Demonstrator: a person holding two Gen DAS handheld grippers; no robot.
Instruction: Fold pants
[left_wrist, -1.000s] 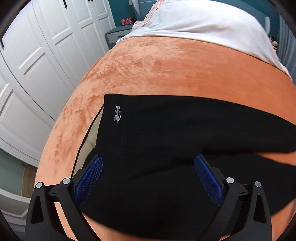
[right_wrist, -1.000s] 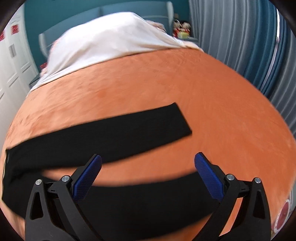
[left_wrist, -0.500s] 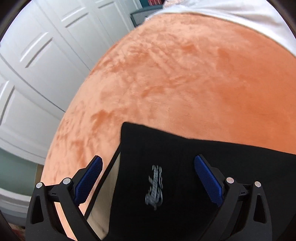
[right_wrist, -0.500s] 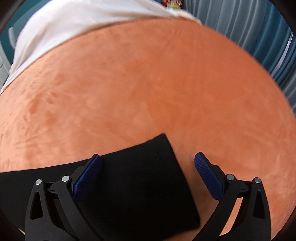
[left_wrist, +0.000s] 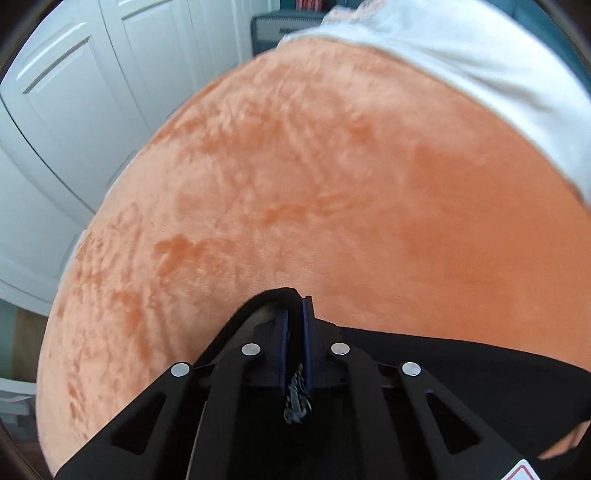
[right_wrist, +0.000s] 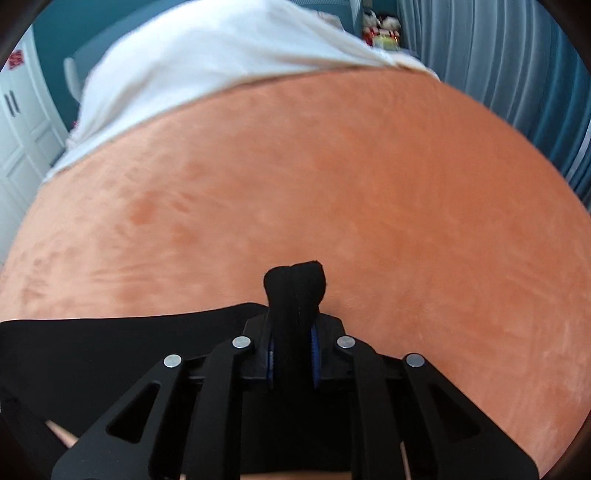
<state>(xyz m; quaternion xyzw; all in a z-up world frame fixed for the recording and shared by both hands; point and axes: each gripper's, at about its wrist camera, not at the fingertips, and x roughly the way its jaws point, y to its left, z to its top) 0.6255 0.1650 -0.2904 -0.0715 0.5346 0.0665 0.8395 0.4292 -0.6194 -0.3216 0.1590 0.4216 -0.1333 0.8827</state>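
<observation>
Black pants (left_wrist: 461, 365) lie across the near part of an orange plush bedspread (left_wrist: 314, 192). My left gripper (left_wrist: 294, 314) is shut on the waistband corner, with the grey logo pinched between its blue pads. In the right wrist view the pants (right_wrist: 110, 347) stretch off to the left. My right gripper (right_wrist: 293, 332) is shut on the leg end, and a bunch of black cloth sticks up past its fingertips. The rest of the pants is hidden under both grippers.
A white sheet (left_wrist: 480, 62) covers the far end of the bed (right_wrist: 332, 177). White wardrobe doors (left_wrist: 74, 110) stand to the left, and a grey nightstand (left_wrist: 280, 29) beyond them. Blue-grey curtains (right_wrist: 517, 74) hang on the right.
Both grippers moved down onto the pants and closed: the left on the waistband corner by the logo, the right on the far leg end. Both were open before.
</observation>
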